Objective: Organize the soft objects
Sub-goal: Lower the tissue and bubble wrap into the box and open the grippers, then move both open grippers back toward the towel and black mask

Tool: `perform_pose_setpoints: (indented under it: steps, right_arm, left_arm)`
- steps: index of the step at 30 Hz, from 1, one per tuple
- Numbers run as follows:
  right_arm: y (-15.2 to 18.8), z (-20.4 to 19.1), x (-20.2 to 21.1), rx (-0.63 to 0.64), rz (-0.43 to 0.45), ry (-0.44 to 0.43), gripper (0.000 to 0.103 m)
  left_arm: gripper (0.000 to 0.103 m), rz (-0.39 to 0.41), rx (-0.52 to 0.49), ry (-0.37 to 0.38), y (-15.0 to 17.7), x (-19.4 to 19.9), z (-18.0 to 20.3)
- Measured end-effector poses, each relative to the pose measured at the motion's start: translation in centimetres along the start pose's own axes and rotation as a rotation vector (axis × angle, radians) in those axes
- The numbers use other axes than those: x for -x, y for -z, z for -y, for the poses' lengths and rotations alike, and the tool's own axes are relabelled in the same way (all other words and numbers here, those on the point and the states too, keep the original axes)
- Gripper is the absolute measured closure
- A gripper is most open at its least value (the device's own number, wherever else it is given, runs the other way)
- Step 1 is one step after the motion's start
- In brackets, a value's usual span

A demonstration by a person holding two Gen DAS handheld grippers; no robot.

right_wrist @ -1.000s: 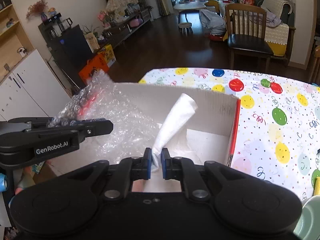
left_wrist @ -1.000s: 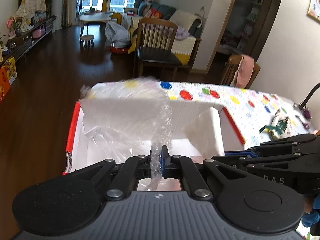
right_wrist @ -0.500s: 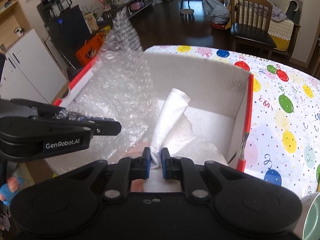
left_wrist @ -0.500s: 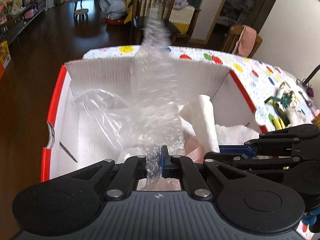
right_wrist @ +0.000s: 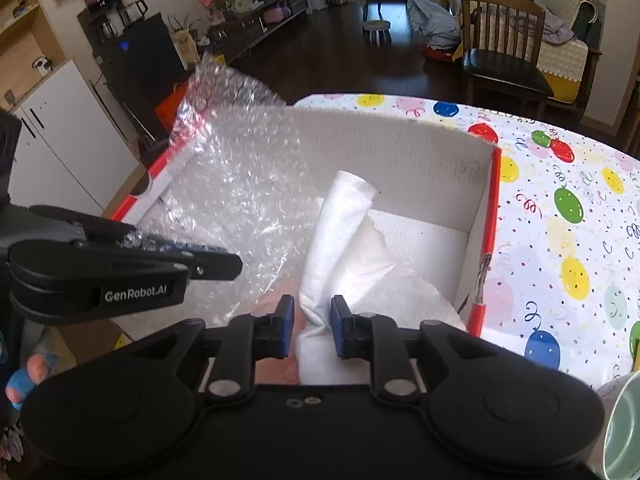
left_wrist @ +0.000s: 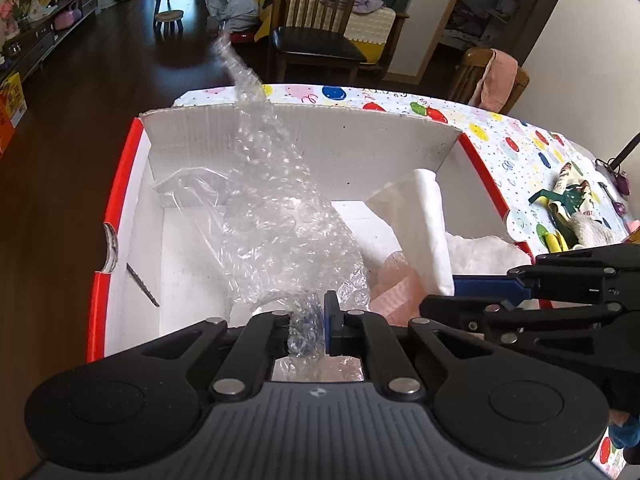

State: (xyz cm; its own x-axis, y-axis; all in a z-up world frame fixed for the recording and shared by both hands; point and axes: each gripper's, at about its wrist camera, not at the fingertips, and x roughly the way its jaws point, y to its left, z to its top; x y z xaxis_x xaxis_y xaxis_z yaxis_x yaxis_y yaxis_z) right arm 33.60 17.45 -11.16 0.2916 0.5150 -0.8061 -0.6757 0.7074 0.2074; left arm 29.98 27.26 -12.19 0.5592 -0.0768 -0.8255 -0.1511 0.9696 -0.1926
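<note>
A white cardboard box with red edges (left_wrist: 120, 184) (right_wrist: 486, 220) stands on the balloon-print tablecloth. My left gripper (left_wrist: 310, 320) is shut on a sheet of clear bubble wrap (left_wrist: 272, 216) that drapes into the box; the wrap also shows in the right wrist view (right_wrist: 236, 184). My right gripper (right_wrist: 311, 324) stands open, its jaws apart on either side of a white foam sheet (right_wrist: 340, 232) that lies in the box (left_wrist: 430, 216). Pink foam (left_wrist: 394, 288) and white padding (left_wrist: 480, 252) lie beneath.
The tablecloth (right_wrist: 568, 208) stretches right of the box. Patterned cloth items (left_wrist: 572, 200) lie on it at the right. A green mug rim (right_wrist: 622, 428) sits at the near right. A wooden chair (left_wrist: 316, 20) stands beyond the table; dark floor lies to the left.
My right gripper has opened and let go of the white foam sheet. Both grippers have come lower over the box, and the bubble wrap has sunk further into it.
</note>
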Motion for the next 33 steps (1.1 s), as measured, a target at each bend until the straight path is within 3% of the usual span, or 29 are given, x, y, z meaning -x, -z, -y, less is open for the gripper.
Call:
perform_pose_setpoints:
  steps: [4, 8, 10, 11, 12, 13, 23, 33]
  right_arm:
    - [0.3, 0.2, 1.1, -0.007, 0.026, -0.005, 0.080]
    - [0.4, 0.5, 2.4, -0.015, 0.063, -0.017, 0.066]
    - [0.5, 0.6, 3.1, -0.018, 0.082, -0.019, 0.061]
    - [0.5, 0.7, 3.5, -0.016, 0.091, -0.023, 0.059]
    - [0.5, 0.7, 3.9, -0.012, 0.101, -0.024, 0.057]
    - [0.5, 0.7, 4.4, -0.008, 0.112, -0.025, 0.056]
    - [1.5, 0.5, 8.8, 0.008, 0.201, -0.067, 0.040]
    - [3.8, 0.9, 15.0, 0.037, 0.313, -0.092, 0.023]
  left_arm:
    - [0.097, 0.015, 0.011, -0.006, 0.1, 0.8, -0.1]
    - [0.088, 0.026, 0.026, -0.003, 0.1, 1.5, -0.3]
    - [0.074, 0.043, 0.031, -0.003, 0.2, 2.1, -0.4]
    - [0.053, 0.054, 0.031, -0.006, 0.2, 2.5, -0.4]
    - [0.026, 0.065, 0.031, -0.010, 0.3, 2.9, -0.3]
    - [0.021, 0.078, 0.033, -0.013, 0.4, 3.3, -0.3]
    - [0.020, 0.194, 0.031, -0.040, 1.4, 8.2, 1.1]
    - [0.020, 0.321, -0.016, -0.044, 3.1, 13.5, 5.8]
